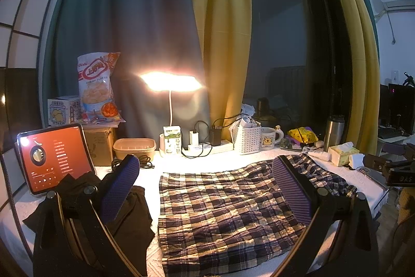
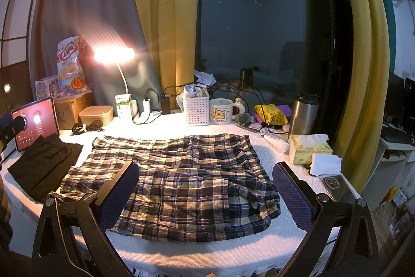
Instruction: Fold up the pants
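Observation:
Plaid pants (image 1: pixel 223 212) lie spread flat on the white table cover (image 1: pixel 207 162); they also show in the right wrist view (image 2: pixel 181 178), waistband to the right. My left gripper (image 1: pixel 207 188) is open and empty, hovering over the pants' left side. My right gripper (image 2: pixel 205 191) is open and empty, above the near edge of the pants. Part of the right gripper (image 1: pixel 396 170) shows at the right edge of the left wrist view. A tip of the left gripper (image 2: pixel 13 125) shows at the left edge of the right wrist view.
A black garment (image 2: pixel 44 168) lies left of the pants, by a lit tablet (image 2: pixel 35 120). A lamp (image 2: pixel 114 55), white basket (image 2: pixel 195 109), mug (image 2: pixel 221 112), steel flask (image 2: pixel 303 116), tissue box (image 2: pixel 308 148) and phone (image 2: pixel 337 184) line the back and right.

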Motion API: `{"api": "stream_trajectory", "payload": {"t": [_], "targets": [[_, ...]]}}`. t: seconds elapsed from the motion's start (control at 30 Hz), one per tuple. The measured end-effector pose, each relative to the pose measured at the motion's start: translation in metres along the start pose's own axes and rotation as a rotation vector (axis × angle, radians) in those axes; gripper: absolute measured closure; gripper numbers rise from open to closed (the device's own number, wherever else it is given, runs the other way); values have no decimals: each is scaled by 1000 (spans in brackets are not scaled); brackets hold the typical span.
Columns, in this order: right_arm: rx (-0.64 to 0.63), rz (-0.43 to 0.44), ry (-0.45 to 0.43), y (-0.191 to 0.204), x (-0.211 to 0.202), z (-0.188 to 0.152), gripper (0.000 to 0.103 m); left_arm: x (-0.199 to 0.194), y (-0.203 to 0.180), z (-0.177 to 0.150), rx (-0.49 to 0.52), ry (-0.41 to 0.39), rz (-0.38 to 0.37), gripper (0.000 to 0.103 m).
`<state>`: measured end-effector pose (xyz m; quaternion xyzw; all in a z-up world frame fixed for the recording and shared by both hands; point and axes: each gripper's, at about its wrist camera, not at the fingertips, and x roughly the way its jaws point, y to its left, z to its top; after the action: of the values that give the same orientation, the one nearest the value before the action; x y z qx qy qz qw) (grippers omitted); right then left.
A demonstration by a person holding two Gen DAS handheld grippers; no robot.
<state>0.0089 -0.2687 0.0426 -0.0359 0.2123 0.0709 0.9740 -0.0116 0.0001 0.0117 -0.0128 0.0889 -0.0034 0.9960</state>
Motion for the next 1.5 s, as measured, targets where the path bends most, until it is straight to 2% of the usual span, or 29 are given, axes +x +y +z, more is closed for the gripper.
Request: {"api": "stream_trajectory", "payload": {"t": [0.73, 1.5], "targets": [[-4, 6, 18, 3, 12, -4, 0, 9, -5, 1, 18, 17, -3, 2], [7, 18, 220, -18, 140, -15, 0, 125, 7, -32, 38, 299, 23, 2]]}}
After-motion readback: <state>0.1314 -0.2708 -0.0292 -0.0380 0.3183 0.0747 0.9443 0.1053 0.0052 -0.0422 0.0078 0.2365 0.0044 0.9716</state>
